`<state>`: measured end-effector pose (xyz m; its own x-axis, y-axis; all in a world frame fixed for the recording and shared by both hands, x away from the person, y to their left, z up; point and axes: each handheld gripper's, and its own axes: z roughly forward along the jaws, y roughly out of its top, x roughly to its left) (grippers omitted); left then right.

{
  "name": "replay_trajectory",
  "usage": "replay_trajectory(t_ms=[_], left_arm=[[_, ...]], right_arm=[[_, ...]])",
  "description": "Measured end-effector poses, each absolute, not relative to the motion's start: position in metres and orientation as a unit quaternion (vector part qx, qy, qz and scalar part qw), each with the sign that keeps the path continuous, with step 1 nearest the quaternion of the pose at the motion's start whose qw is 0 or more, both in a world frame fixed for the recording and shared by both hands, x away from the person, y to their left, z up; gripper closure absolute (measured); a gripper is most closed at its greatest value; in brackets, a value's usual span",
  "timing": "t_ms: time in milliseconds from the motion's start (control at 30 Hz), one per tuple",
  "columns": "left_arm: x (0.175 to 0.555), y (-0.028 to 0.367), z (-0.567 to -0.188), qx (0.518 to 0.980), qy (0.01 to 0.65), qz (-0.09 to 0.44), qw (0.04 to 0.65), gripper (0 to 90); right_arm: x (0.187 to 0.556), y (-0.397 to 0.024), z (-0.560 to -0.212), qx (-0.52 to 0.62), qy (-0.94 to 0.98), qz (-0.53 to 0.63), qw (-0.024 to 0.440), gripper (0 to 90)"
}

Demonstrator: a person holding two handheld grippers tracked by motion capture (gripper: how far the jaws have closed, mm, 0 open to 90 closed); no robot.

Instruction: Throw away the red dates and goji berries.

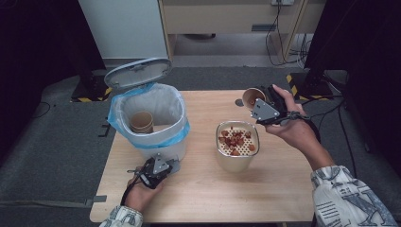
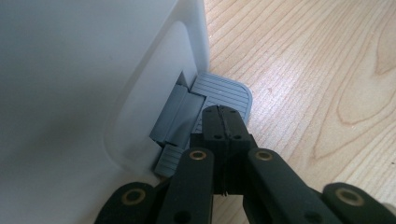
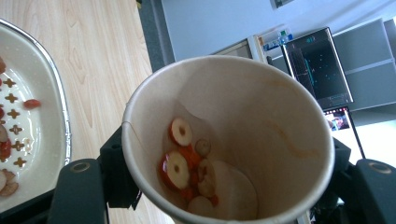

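The left gripper (image 1: 156, 171) is showing, in the high view at about seven o'clock, as a black body topped by a grey three-cornered plate, with a black cable trailing back past the hand. In the left gripper view its linkage bars are running up from six o'clock, matte black, each pinned with brass-ringed screws, and its two ribbed black fingers (image 2: 215, 122) are standing flush against each other. The right gripper (image 1: 265, 108), at about one o'clock in the high view, is wearing the same grey plate and black cable. Both forearms are wearing sleeves (image 1: 350, 198) in white cloth printed with grey-blue letters and patterns.
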<state>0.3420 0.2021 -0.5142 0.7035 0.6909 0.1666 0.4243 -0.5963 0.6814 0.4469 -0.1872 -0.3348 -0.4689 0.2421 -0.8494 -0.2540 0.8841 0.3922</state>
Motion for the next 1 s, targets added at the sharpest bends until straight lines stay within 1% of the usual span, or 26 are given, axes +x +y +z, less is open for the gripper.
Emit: replay_trajectory(t_ms=[300,667,1000], left_arm=[[0.342,0.202,-0.515,0.866,0.324,0.211,0.317,90.0],[0.342,0.202,-0.514,0.867,0.322,0.213,0.316,89.9],[0.342,0.202,-0.514,0.867,0.321,0.213,0.315,89.9]], right_arm=[[0.450,-0.192,-0.324,0.002,0.814,0.252,0.523,29.2],[0.447,-0.189,-0.298,-0.009,0.800,0.250,0.546,29.3],[0.443,-0.184,-0.291,-0.044,0.794,0.212,0.568,29.3]])
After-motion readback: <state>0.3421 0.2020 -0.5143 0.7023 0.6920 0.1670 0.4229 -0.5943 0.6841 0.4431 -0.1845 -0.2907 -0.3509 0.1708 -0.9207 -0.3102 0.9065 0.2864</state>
